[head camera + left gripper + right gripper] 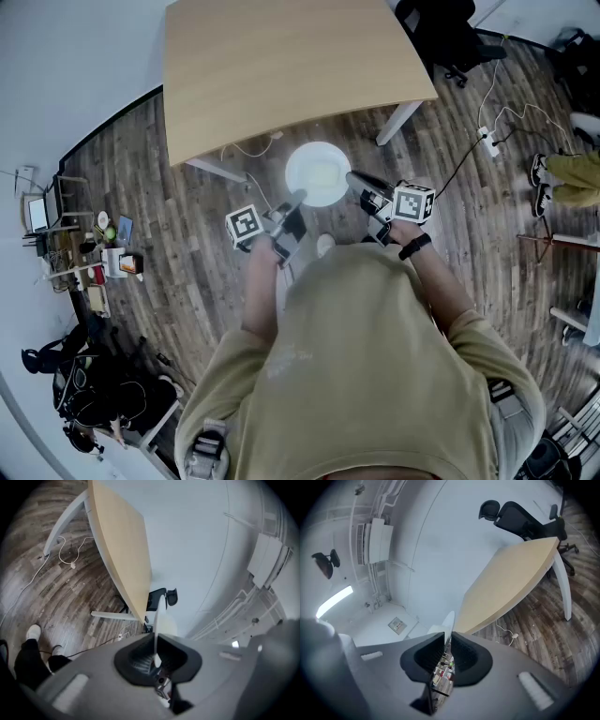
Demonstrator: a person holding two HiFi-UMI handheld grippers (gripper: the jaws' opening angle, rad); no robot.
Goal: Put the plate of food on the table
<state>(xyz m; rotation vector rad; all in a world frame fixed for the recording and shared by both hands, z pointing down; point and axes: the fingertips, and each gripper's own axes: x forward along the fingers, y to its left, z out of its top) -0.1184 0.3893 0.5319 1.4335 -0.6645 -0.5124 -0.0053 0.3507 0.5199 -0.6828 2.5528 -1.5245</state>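
Observation:
In the head view a round white plate (319, 173) with something pale on it hangs over the wooden floor, just short of the near edge of the light wood table (281, 66). My left gripper (297, 198) is shut on the plate's near left rim. My right gripper (355, 179) is shut on its right rim. In the left gripper view the plate (159, 620) shows edge-on, pinched between the dark pads, with the table (117, 541) ahead. In the right gripper view the plate's rim (448, 620) rises from the nearly touching jaws, with the table (511, 583) to the right.
A black office chair (450, 37) stands behind the table's right corner. Cables and a power strip (487, 141) lie on the floor. Another person's legs and shoes (562, 178) are at the right. A cluttered low shelf (103, 253) and dark bags (84, 384) sit at the left.

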